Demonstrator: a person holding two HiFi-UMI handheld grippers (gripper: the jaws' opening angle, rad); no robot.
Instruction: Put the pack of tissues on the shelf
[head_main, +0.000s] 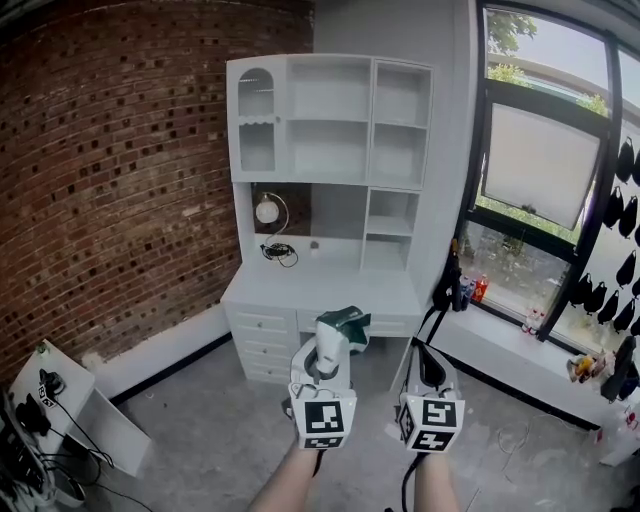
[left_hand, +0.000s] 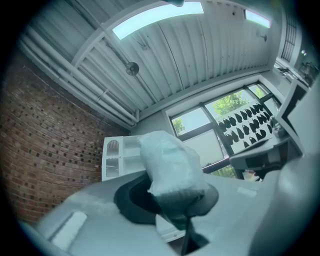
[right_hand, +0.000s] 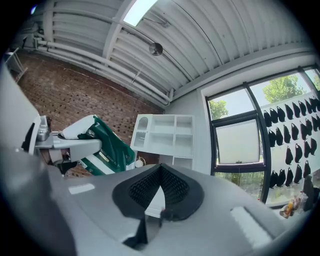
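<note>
Blurred pack of tissues (left_hand: 167, 165) partly hides the shelf (left_hand: 115, 157).

No lettering is legible anywhere. The green-and-white pack of tissues (right_hand: 102, 147), at middle left of the right gripper view, carries a band of pale print too small and blurred to read. The marker cubes (head_main: 323, 420) at lower centre of the head view bear black-and-white square patterns, not letters or numbers.
</note>
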